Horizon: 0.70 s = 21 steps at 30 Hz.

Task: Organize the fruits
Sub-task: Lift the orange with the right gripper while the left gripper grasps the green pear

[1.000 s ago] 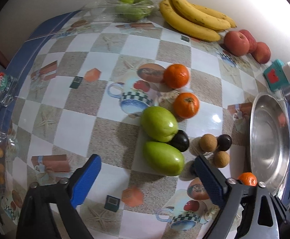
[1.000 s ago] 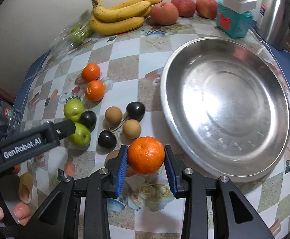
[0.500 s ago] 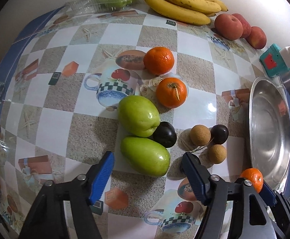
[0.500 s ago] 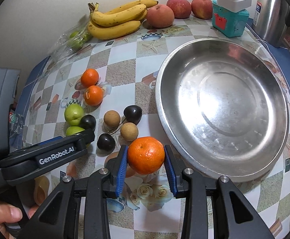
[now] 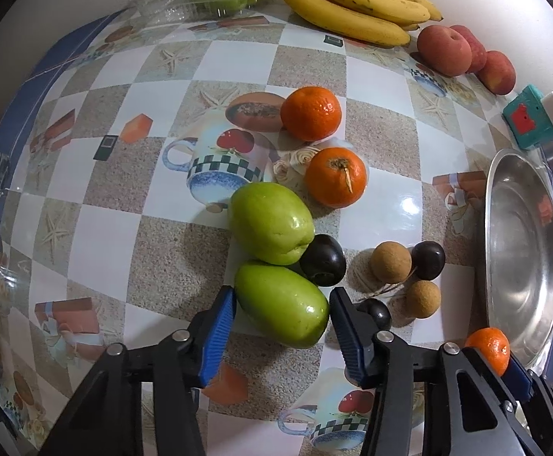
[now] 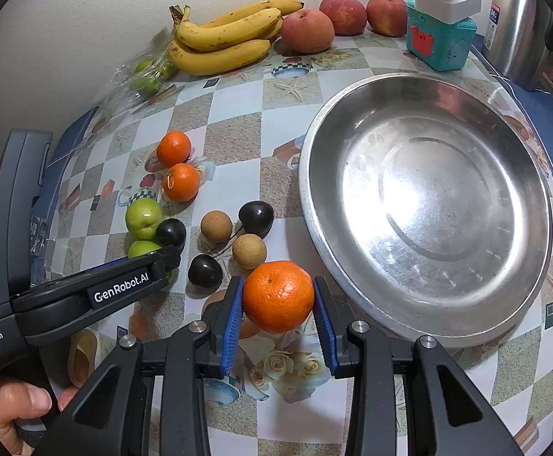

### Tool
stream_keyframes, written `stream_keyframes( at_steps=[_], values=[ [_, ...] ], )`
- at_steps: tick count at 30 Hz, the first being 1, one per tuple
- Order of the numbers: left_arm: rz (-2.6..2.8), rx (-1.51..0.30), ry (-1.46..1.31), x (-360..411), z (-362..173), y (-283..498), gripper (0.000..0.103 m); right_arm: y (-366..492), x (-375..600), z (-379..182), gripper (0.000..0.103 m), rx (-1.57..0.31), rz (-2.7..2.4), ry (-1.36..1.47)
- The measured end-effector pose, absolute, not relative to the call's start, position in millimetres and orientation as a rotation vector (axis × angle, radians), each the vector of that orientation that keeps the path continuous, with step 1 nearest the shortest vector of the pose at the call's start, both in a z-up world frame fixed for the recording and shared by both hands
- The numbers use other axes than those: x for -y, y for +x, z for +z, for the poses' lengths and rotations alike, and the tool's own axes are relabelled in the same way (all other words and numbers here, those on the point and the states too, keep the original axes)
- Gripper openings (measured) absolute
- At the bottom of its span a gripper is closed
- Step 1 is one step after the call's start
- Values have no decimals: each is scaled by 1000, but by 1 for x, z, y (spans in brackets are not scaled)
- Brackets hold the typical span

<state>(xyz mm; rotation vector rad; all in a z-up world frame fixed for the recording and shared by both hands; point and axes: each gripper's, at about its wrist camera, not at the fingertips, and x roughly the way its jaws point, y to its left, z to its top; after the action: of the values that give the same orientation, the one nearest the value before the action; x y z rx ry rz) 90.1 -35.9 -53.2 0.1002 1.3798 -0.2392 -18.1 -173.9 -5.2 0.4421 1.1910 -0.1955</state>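
Closer since earlier: left gripper (image 5: 281, 317), ribbed blue pads apart, flanking a smooth oblong green fruit (image 5: 282, 304) on the glossy table (image 5: 124, 209). Right view: right gripper (image 6: 278, 304) clamped on dimpled round orange (image 6: 278, 296), beside steel bowl (image 6: 428, 334).

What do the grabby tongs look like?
Both tongs are black frames with round silver screws and ribbed blue pads. The left one's body reads "GenRobot.AI" and "Data Acquisition System" in white. A bare hand grips its handle.
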Motion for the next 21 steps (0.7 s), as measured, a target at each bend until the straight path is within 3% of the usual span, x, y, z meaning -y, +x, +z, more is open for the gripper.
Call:
stream_keyframes(
  at_steps=[21],
  values=[
    [-219,-1351,98,29,-29,79,53,-17,171,-4,37,-1186,-175,449]
  ],
)
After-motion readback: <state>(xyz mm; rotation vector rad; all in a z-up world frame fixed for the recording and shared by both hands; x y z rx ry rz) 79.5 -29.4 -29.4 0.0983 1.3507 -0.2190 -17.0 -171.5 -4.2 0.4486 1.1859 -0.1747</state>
